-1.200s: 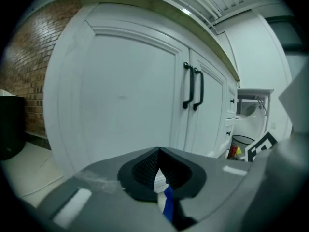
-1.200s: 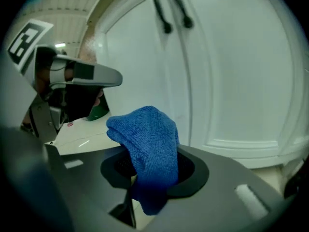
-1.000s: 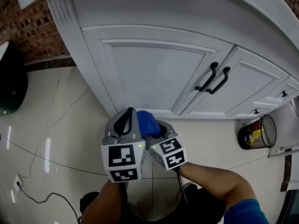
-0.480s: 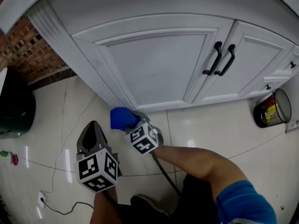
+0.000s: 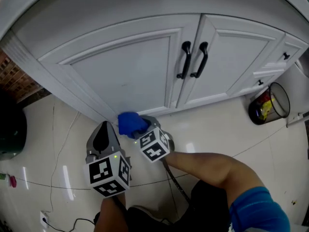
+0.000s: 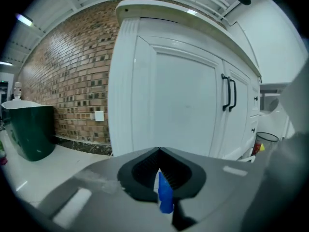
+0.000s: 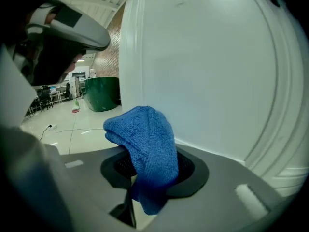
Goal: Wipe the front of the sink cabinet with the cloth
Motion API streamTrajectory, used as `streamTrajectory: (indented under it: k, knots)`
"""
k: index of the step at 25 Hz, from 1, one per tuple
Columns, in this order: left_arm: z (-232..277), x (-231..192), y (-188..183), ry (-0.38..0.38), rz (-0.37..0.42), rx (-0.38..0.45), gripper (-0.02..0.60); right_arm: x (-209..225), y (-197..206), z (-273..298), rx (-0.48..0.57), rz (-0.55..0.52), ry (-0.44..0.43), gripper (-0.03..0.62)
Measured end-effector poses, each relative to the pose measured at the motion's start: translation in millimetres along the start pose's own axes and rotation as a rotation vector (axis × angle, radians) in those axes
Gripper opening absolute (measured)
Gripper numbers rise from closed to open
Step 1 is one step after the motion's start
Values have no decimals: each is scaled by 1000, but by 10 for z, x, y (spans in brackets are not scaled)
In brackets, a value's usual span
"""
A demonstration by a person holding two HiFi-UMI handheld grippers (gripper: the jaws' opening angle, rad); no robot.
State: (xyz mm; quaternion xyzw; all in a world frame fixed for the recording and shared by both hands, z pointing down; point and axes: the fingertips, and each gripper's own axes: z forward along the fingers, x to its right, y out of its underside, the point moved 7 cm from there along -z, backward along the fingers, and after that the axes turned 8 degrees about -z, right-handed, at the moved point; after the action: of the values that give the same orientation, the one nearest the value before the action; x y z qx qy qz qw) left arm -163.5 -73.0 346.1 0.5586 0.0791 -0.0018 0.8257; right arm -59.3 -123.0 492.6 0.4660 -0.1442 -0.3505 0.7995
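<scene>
The right gripper (image 5: 138, 128) has its fingers clamped on the blue cloth (image 5: 131, 124). The cloth's long axis follows the fingers, its bunched end pointing to 11 o'clock at the foot of the sink cabinet (image 5: 120, 66), at 7 o'clock from the door handles (image 5: 193, 59). The left gripper (image 5: 102, 135), fingers closed together, sits at 8 o'clock beside it. Half a second ago the cloth was short of the cabinet's base and the left gripper farther off.
</scene>
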Motion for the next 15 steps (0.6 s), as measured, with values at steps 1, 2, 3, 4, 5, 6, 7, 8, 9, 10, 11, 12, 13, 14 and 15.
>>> streamTrajectory:
  k: [1,2,3,4,5,6,7,8,9,10,11,12,13,14,15]
  knots:
    - [44,113,0,22,-3,-1,6,94,52,-76,-11,8,16,146]
    - [82,230,-2,44,-7,-1,6,186,110,-159,-22,17,32,146]
    - [115,348,-6,66,-12,1,6,277,171,-247,-32,26,49,146]
    - [145,464,-12,88,-16,3,6,367,230,-337,-42,33,66,146]
    - [173,576,-19,110,-21,5,6,454,289,-427,-50,40,85,146]
    - [197,683,-25,132,-27,7,6,542,348,-516,-59,44,104,146]
    - [220,788,-28,154,-36,8,6,631,409,-604,-69,48,125,146]
    - [242,892,-29,176,-44,10,6,722,472,-692,-78,51,146,146]
    - [264,996,-26,197,-48,12,6,814,535,-779,-85,57,167,146]
    - [288,1097,-16,215,-49,12,6,909,599,-869,-91,64,189,146]
    - [315,1195,-1,232,-49,10,6,1006,665,-959,-97,74,212,146]
    - [343,1288,19,248,-50,6,6,1103,732,-1049,-104,86,235,146]
    - [370,1379,42,262,-51,1,6,1196,797,-1138,-112,100,258,146]
    - [393,1468,65,275,-49,-4,6,1287,858,-1229,-120,114,280,146]
    - [413,1557,88,287,-45,-8,6,1376,913,-1323,-127,127,304,146]
